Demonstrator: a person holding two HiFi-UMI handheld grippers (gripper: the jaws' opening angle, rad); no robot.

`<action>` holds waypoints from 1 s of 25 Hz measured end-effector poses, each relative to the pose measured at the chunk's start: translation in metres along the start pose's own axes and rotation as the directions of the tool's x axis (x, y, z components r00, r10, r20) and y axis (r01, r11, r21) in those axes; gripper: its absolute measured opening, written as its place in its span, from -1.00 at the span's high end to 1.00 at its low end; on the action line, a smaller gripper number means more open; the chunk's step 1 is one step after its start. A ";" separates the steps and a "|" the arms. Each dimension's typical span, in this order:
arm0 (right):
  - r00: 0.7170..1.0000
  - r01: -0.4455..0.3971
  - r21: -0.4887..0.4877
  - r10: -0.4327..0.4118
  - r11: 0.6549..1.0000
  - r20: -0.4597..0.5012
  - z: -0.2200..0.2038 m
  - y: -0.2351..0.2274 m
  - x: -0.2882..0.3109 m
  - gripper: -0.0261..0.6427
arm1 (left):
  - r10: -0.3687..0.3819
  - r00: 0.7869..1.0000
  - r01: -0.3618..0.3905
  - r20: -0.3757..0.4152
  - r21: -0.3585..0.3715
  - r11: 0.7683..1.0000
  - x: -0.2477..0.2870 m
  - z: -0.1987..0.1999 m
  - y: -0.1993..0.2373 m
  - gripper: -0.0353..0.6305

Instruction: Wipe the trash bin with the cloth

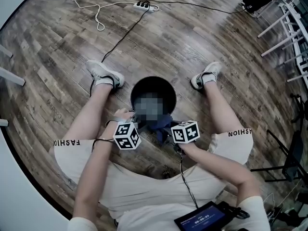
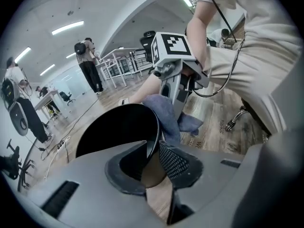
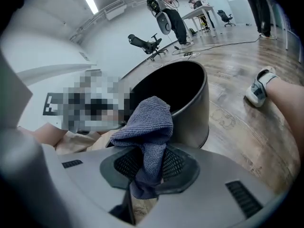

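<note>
A black trash bin (image 1: 136,88) stands on the wooden floor between the person's feet. My left gripper (image 1: 135,117) reaches its near rim; in the left gripper view the bin (image 2: 118,127) has its thin rim running down between the two pads, and the left gripper (image 2: 154,158) is shut on it. My right gripper (image 1: 169,131) is shut on a bunched blue cloth (image 1: 160,124) just beside the bin's near edge. In the right gripper view the cloth (image 3: 149,122) rises out of the right gripper (image 3: 151,163), in front of the bin (image 3: 192,103).
A white power strip (image 1: 144,5) with cables lies on the floor beyond the bin. A white rack (image 1: 288,28) stands at the right. A device with a lit screen (image 1: 202,218) rests at the person's lap. Other people (image 2: 88,63) stand among desks farther off.
</note>
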State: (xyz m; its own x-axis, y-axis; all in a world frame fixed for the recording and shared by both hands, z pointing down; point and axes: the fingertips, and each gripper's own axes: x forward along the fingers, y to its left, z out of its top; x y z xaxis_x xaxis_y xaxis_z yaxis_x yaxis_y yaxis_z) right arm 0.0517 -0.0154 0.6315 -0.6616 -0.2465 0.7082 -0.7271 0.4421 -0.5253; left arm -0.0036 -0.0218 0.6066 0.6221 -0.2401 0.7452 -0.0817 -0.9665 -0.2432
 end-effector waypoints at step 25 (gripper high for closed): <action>0.986 0.150 0.282 -0.124 0.948 -0.107 -0.090 -0.133 0.116 0.66 | 0.114 0.991 -0.115 -0.073 -0.005 0.993 0.030 0.034 -0.008 0.71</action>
State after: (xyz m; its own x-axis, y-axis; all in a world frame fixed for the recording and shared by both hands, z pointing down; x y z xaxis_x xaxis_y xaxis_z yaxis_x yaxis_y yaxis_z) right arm 0.0884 -0.0254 0.8259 -0.5428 -0.2056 0.8143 -0.8398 0.1387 -0.5248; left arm 0.0421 -0.0181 0.6097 0.5504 -0.3549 0.7557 -0.1563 -0.9330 -0.3243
